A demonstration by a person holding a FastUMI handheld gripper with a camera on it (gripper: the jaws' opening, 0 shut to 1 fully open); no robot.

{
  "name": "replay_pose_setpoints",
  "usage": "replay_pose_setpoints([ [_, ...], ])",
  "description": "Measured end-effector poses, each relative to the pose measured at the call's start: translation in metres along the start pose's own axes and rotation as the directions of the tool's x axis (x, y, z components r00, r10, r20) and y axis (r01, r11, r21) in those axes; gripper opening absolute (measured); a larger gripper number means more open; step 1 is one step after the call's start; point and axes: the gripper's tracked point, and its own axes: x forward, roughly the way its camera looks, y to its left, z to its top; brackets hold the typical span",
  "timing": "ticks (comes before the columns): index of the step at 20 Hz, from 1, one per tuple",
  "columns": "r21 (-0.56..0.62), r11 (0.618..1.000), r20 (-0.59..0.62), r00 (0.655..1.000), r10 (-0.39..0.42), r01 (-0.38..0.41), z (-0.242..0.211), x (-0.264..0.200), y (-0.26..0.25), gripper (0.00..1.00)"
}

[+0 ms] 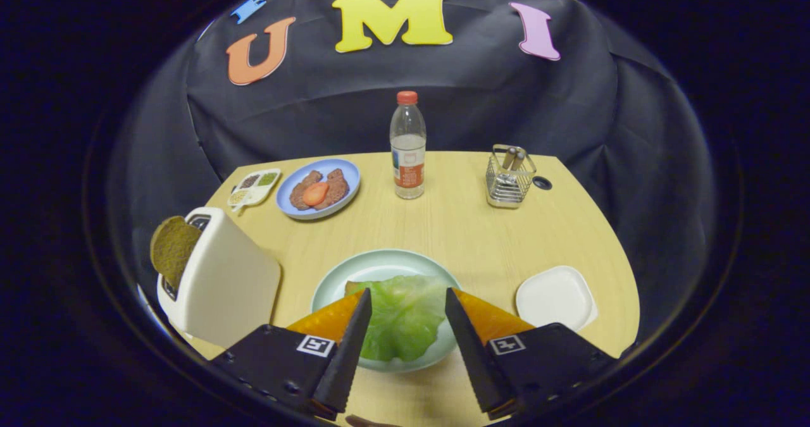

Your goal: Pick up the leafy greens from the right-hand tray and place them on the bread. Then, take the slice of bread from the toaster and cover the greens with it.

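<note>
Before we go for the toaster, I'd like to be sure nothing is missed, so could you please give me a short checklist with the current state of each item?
1. Leafy greens lie on the green plate, over the bread: ok; just a corner of bread shows.
2. Gripper open, fingers either side of the greens, not pressing: ok.
3. Right-hand tray emptied: ok.
4. Bread slice stands up out of the toaster, reachable: ok.
5. Greens free of the fingers: cannot tell.
6. Bottle and blue plate stand beyond the fingers, off the path to the toaster: ok, probably.
</note>
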Motion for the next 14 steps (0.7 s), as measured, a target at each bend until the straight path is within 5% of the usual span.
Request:
replay_pose_setpoints([
  [7, -0.08, 0.997, 0.095, 0.995, 0.013, -0.006, 0.04, -0.055, 0.046, 0.96],
  [14, -0.035, 0.997, 0.039, 0.997, 0.071, -0.069, 0.049, -0.06, 0.113, 0.97],
])
